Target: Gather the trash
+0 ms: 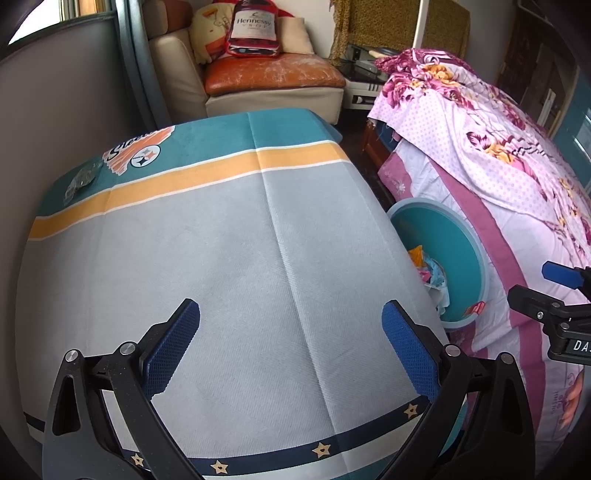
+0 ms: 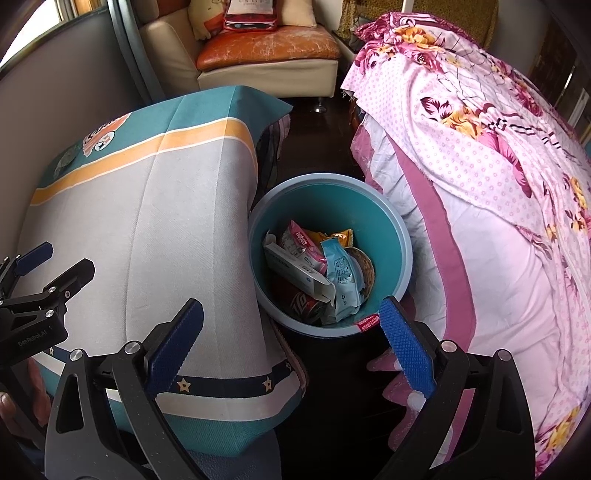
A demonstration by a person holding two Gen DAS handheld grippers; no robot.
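Observation:
A teal bin point(image 2: 328, 192) stands on the floor between the table and the bed, holding several wrappers, a white box point(image 2: 291, 267) and a red can point(image 2: 301, 304). My right gripper point(image 2: 291, 332) hovers open above the bin's near rim, with nothing between its fingers. My left gripper point(image 1: 291, 343) is open over the grey cloth of the table point(image 1: 221, 240), empty. A crumpled clear plastic wrapper point(image 1: 79, 181) lies at the table's far left edge. From the left wrist view the bin point(image 1: 443, 236) shows beside the table's right edge, and the right gripper point(image 1: 554, 291) pokes in at the right.
A bed with a pink floral cover point(image 2: 480, 184) crowds the bin's right side. A cream sofa with an orange cushion point(image 1: 269, 74) stands behind the table, with pillows and a bottle-shaped cushion point(image 1: 253, 29) on it. A wall runs along the table's left.

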